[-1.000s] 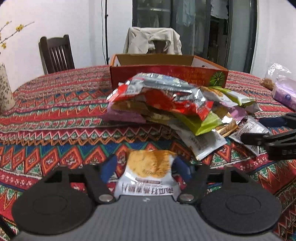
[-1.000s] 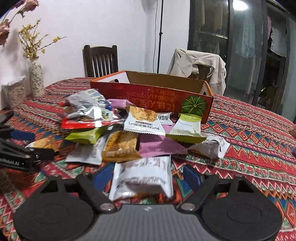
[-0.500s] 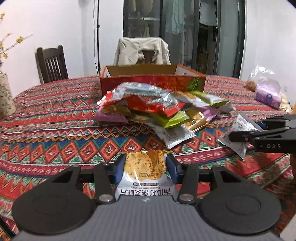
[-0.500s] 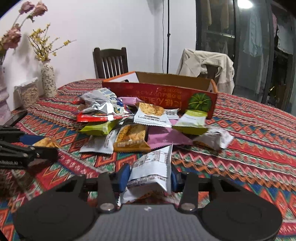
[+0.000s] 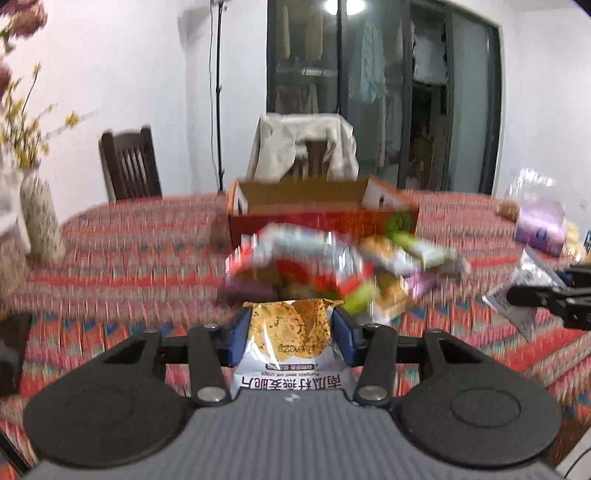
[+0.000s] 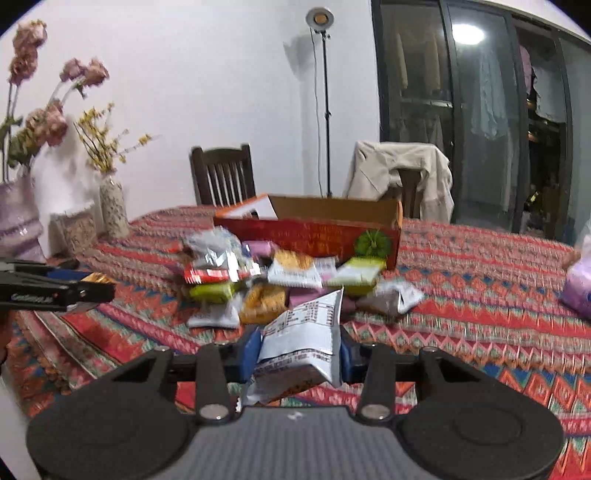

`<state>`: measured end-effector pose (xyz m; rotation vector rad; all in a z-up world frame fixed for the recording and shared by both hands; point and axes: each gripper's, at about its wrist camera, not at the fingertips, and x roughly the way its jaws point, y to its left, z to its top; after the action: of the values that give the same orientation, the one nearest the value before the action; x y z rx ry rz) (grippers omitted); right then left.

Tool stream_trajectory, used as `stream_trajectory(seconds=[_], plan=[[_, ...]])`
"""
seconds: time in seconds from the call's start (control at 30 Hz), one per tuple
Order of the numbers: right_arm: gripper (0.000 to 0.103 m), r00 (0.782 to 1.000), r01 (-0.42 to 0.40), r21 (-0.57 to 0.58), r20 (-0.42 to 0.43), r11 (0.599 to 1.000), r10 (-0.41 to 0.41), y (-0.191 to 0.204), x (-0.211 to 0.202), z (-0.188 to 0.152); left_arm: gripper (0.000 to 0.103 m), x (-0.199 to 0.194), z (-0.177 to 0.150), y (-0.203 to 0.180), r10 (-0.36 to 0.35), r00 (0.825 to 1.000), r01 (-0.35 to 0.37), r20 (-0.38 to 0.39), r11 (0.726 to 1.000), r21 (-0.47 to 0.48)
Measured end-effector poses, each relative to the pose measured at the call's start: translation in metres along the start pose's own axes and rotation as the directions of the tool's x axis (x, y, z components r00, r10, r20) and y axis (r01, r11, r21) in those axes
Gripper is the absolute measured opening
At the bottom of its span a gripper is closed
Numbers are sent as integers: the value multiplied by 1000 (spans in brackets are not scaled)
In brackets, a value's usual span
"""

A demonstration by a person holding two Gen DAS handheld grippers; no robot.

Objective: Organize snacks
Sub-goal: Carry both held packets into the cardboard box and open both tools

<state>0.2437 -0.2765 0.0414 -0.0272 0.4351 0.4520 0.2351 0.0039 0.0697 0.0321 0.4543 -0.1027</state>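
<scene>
Patterned tablecloth (image 6: 480,280), snack pile (image 6: 280,280) before red box (image 6: 314,236); each tool gripping a packet.

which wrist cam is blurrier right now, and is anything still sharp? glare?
Left wrist view: heavy motion smear on the snack pile and tablecloth; the held oat crisp packet stays crisp. Right wrist view: milder blur, the held white packet legible-ish. Lamp reflections glare off the glass doors in both.
</scene>
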Motion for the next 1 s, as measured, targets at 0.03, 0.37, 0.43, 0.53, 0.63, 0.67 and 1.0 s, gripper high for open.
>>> stream_trajectory(seconds=[0.03,0.37,0.43,0.53,0.63,0.67,1.0], plan=[[41,999,-32,11,13,999,32,-3,-3,8,49,2,10,4,-8,1000,8,15,1000,-2],[41,976,-146,49,171,988,136,-58,22,149,49,119,162,51,45,999,-45,13,998,-42],[41,979,-147,101,157,984,130,-77,60,183,49,164,190,55,38,999,-40,-27,998,-57],[41,990,-115,182,98,977,98,-108,135,220,49,236,214,57,37,995,-42,-88,998,-51],[41,999,-42,236,-6,971,45,-131,215,243,49,315,218,59,63,983,-69,-175,997,-27],[41,998,-15,251,-50,968,28,-139,242,247,49,336,218,60,63,977,-69,-204,997,-23],[42,900,236,56,-390,970,-196,-144,449,229,60,452,192,41,168,917,-130,-362,983,127]])
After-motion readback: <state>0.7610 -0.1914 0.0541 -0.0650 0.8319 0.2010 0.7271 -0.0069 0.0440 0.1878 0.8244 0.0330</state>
